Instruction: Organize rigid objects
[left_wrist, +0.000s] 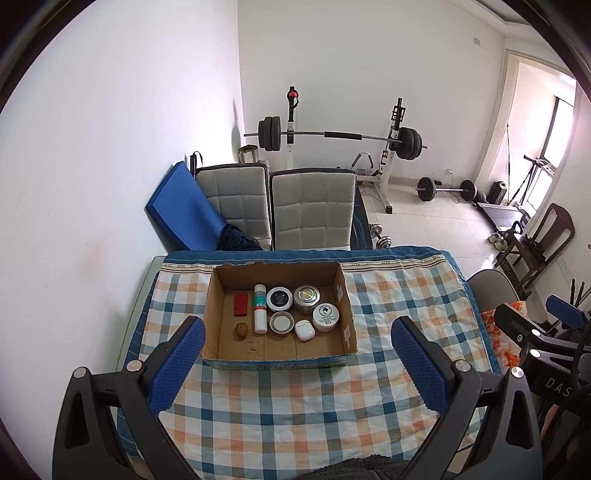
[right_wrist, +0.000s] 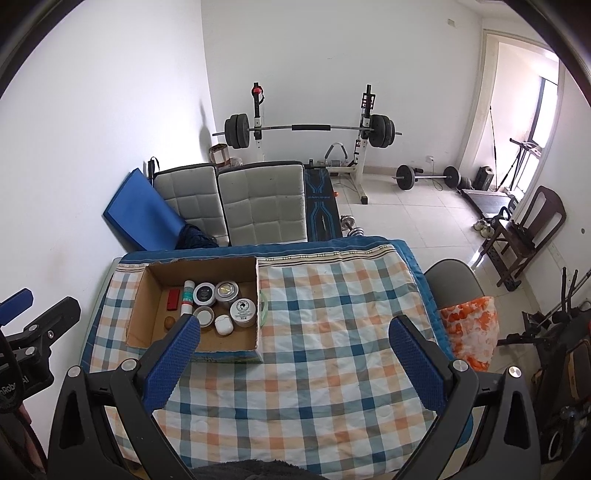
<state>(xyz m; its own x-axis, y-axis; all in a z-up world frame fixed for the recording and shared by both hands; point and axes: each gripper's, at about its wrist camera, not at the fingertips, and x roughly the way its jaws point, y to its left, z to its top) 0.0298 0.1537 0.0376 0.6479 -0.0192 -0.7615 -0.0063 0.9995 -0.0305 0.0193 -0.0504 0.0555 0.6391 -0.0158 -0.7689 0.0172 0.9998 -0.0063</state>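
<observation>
A cardboard box (left_wrist: 218, 332) stands on the checked tablecloth (left_wrist: 295, 406). It holds a red block (left_wrist: 241, 304), a walnut (left_wrist: 241, 329), a white bottle (left_wrist: 260, 308), a black-lidded jar (left_wrist: 279, 299), a metal tin (left_wrist: 306, 297), a white jar (left_wrist: 326, 316), a small lid (left_wrist: 281, 322) and a white earbud case (left_wrist: 305, 330). My left gripper (left_wrist: 295, 365) is open and empty, just in front of the box. My right gripper (right_wrist: 291, 362) is open and empty, to the right of the box (right_wrist: 147, 321) in the right wrist view.
Two grey padded chairs (left_wrist: 310, 210) and a blue mat (left_wrist: 184, 210) stand behind the table. A barbell rack (left_wrist: 340, 136) and dumbbells are farther back. A grey chair with an orange patterned bag (right_wrist: 469, 332) is at the table's right.
</observation>
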